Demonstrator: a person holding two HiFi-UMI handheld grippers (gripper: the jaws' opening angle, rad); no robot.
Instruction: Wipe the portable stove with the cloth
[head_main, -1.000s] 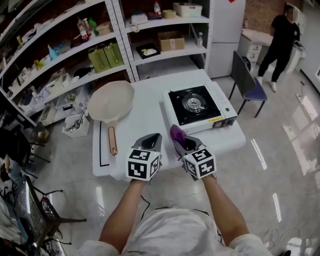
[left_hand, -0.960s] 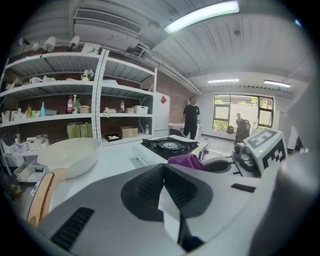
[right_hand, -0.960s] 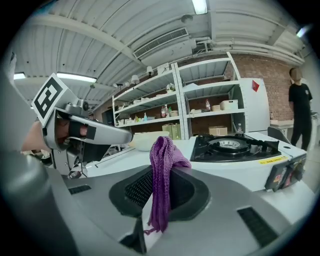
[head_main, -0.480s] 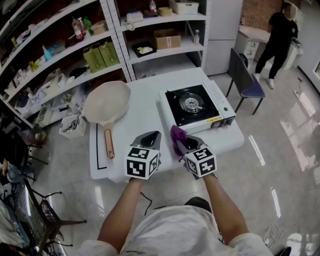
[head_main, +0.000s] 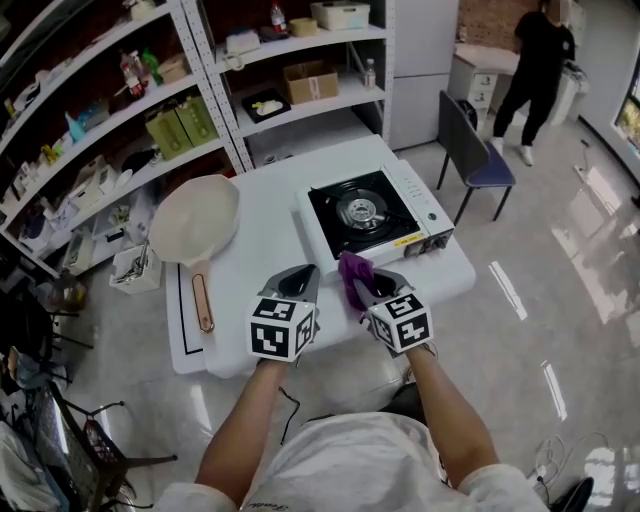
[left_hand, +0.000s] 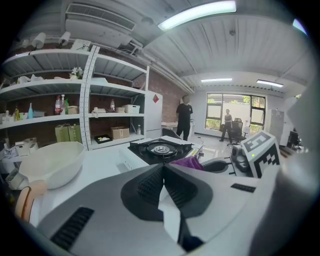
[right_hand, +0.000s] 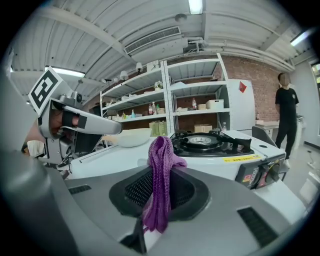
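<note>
While the right gripper pinches the purple cloth tight between its jaws, the cloth stands upright just in front of the stove. To the front left of the stove, the left gripper has its jaws pressed together on nothing. A cream pan lies left of the stove on the white table.

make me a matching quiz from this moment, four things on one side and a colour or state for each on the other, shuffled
Things:
1 cloth
2 portable stove
3 pan
4 left gripper

Colour or state:
a shut, nothing between the jaws
b black top, white body
c clamped in the right gripper
d cream, with a coppery handle

Pairs: 1-c, 2-b, 3-d, 4-a
</note>
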